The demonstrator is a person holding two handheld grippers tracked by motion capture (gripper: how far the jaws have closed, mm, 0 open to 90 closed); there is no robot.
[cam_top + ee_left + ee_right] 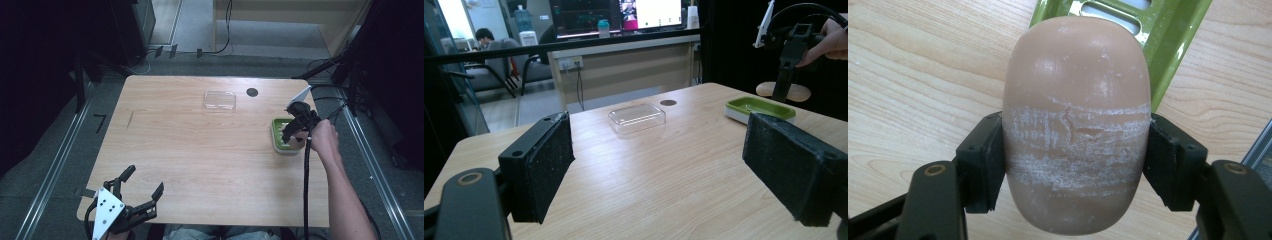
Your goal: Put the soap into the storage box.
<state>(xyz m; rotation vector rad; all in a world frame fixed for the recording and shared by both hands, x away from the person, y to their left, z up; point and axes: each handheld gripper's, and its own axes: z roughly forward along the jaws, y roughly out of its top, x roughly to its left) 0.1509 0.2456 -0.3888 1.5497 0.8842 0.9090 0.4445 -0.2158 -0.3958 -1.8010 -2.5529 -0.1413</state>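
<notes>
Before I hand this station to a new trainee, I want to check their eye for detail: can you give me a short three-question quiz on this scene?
1. True or false: the left gripper has its jaws spread and holds nothing.
2. What is clamped in the right gripper?
A. the clear plastic lid
B. a tan bar of soap
C. a cable
3. Fill in: the green soap dish lies near the table's ____ edge, as the high view shows it.

Key:
1. True.
2. B. The tan bar of soap sits between both jaws, just over the dish; the clear plastic lid lies apart on the table.
3. Right.
</notes>
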